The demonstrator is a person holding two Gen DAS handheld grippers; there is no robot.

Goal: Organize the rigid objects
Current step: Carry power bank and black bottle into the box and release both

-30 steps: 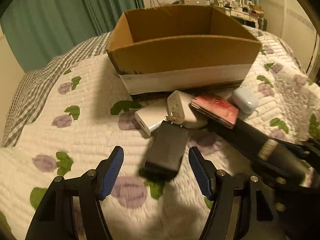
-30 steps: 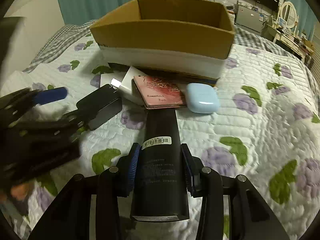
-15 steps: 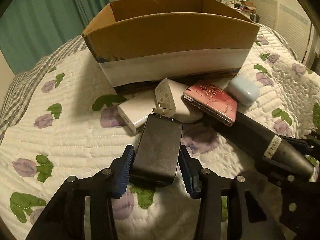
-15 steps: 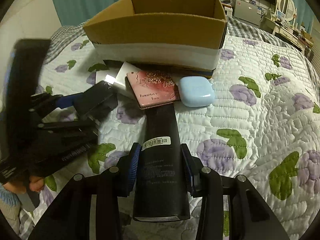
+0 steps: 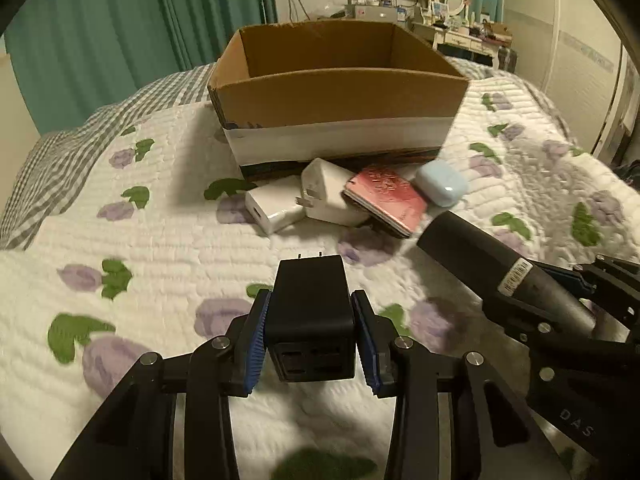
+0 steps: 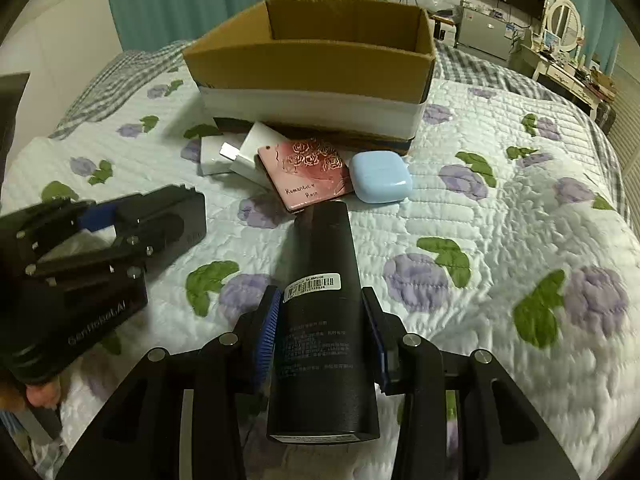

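My left gripper (image 5: 310,320) is shut on a black charger block (image 5: 310,304) and holds it above the quilt, prongs pointing away. My right gripper (image 6: 322,320) is shut on a black cylindrical bottle (image 6: 322,300) with a barcode label; the bottle also shows in the left wrist view (image 5: 480,264). In front of an open cardboard box (image 5: 340,96) lie a white power adapter (image 5: 272,210), a white plug charger (image 5: 328,196), a pink rose-patterned case (image 5: 384,200) and a light blue earbud case (image 5: 440,188). The left gripper with the charger shows in the right wrist view (image 6: 132,220).
Everything lies on a white quilt with purple flowers (image 6: 500,220) on a bed. A grey checked blanket (image 5: 80,136) is at the far left. Green curtains, a TV and a dressing table stand behind the bed.
My left gripper closed on the black charger and lifted it back from the other objects. My right gripper kept holding the bottle and drew back slightly from the pink case.
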